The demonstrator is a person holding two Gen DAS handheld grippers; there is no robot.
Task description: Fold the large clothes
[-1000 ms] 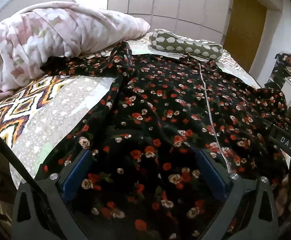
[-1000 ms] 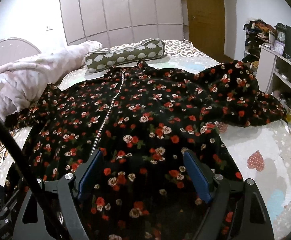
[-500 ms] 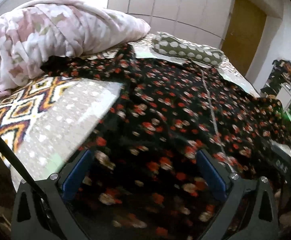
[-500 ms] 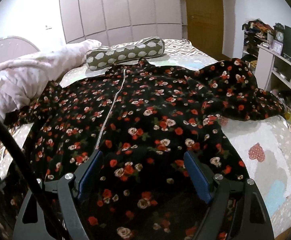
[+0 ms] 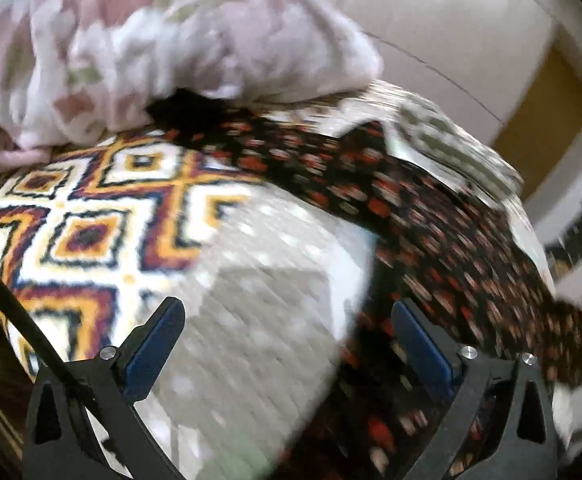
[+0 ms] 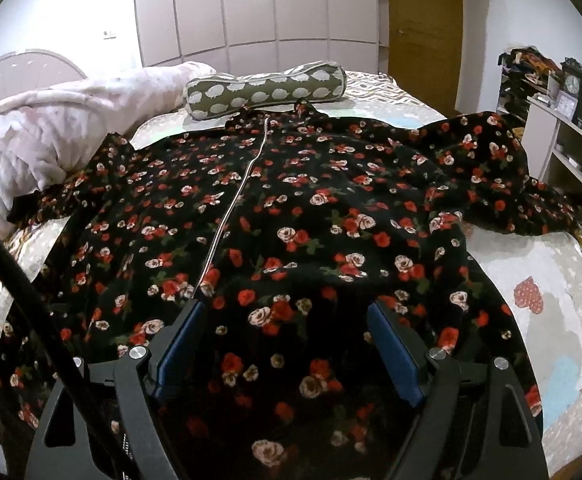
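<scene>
A large black garment with red and cream roses [image 6: 311,220] lies spread flat on the bed, its silver zipper [image 6: 231,208] running down the middle and both sleeves stretched out sideways. My right gripper [image 6: 287,344] is open and empty, low over the garment's near hem. In the blurred left wrist view my left gripper [image 5: 287,344] is open and empty over the bedspread, beside the garment's left edge [image 5: 431,248]; the left sleeve [image 5: 283,152] reaches toward the blanket.
A pink and white blanket [image 5: 151,48] is heaped at the left, also in the right wrist view [image 6: 51,136]. A green spotted bolster [image 6: 267,90] lies above the collar. The patterned bedspread [image 5: 103,224] shows at left. Shelves [image 6: 571,140] stand at the right.
My left gripper has swung left, off the garment's hem to the bare bedspread beside it. My right gripper has risen slightly and stays open.
</scene>
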